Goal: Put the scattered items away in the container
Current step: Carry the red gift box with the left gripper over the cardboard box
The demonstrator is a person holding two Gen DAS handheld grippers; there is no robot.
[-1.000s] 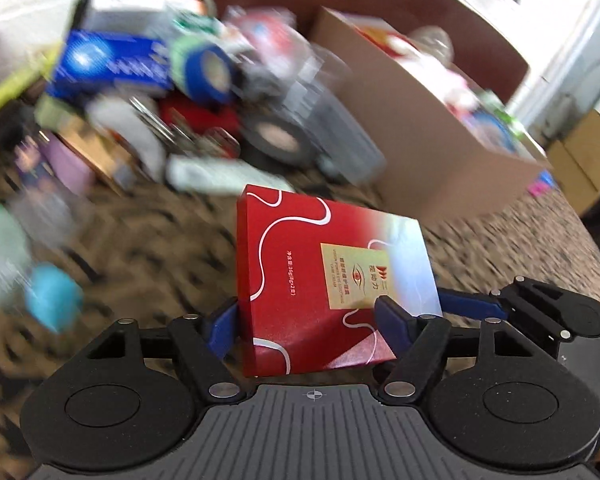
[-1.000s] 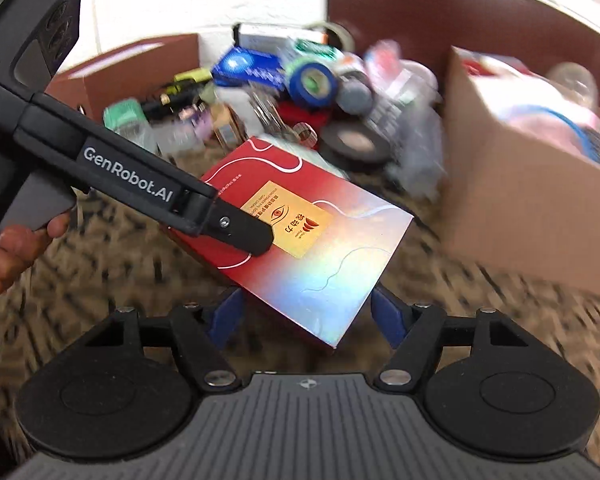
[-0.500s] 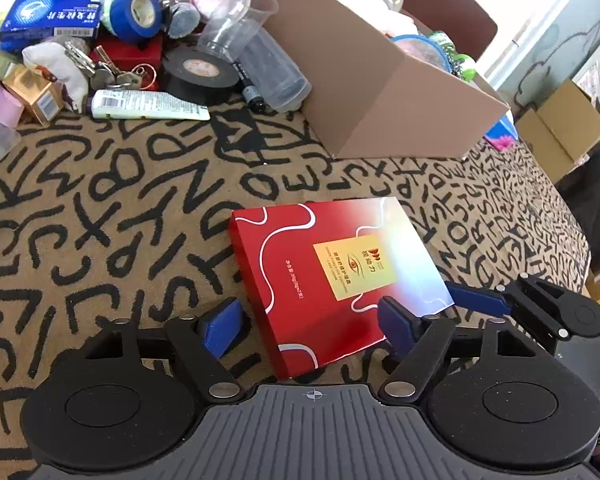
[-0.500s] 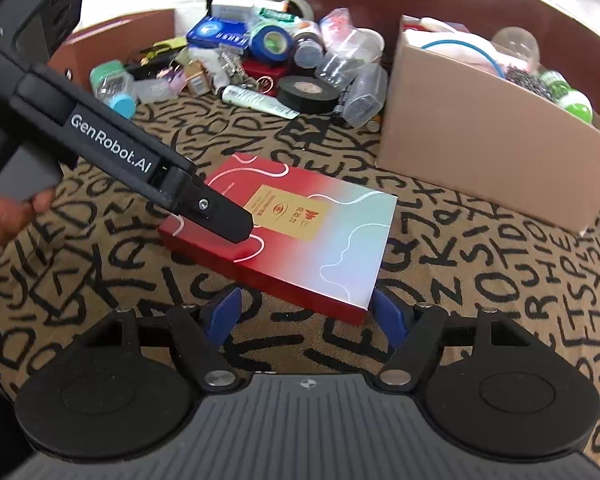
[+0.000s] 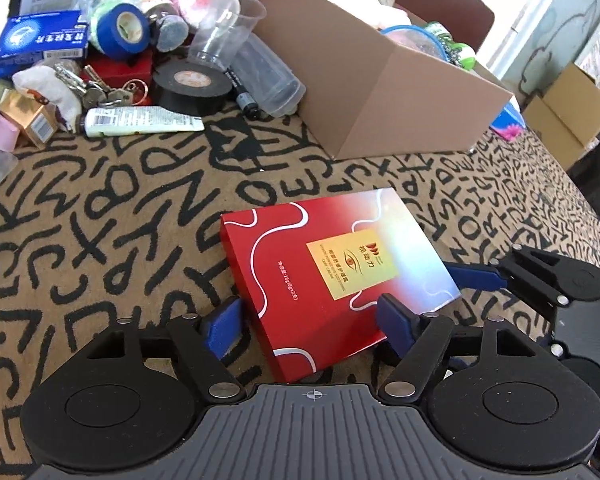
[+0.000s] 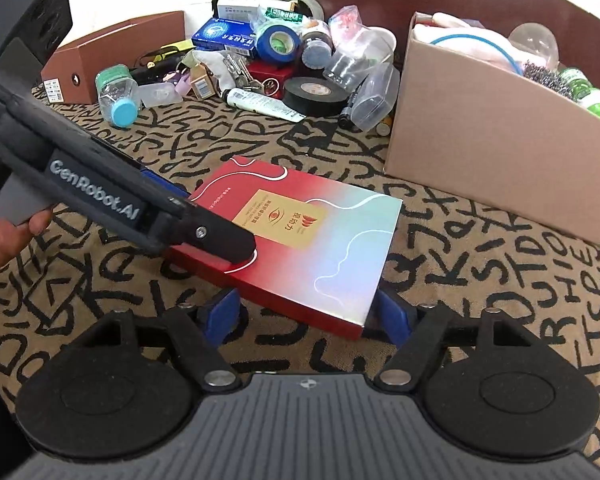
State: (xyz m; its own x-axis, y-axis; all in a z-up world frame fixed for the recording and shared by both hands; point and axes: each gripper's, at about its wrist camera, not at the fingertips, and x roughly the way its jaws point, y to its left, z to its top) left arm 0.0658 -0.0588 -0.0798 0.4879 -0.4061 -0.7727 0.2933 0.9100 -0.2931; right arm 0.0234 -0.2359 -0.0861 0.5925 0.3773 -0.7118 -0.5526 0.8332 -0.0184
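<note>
A flat red box with a gold label lies low over the patterned cloth, also seen as the red box. My left gripper straddles its near end and its jaws are closing. The right pad touches the box edge, while a narrow gap shows at the left pad. My right gripper is shut on the box's near corner, a blue pad against each side. The open cardboard box, holding several items, stands behind to the right; it appears as the cardboard box.
A pile lies at the back left: black tape roll, blue tape, blue carton, white tube, clear cups. A lidded jar and brown box sit further left. A person's hand holds the left gripper.
The red box, earlier steeper and tight between the left pads amid motion blur, now lies flatter and turned, with a gap at the left pad. The left jaws have narrowed slightly.
</note>
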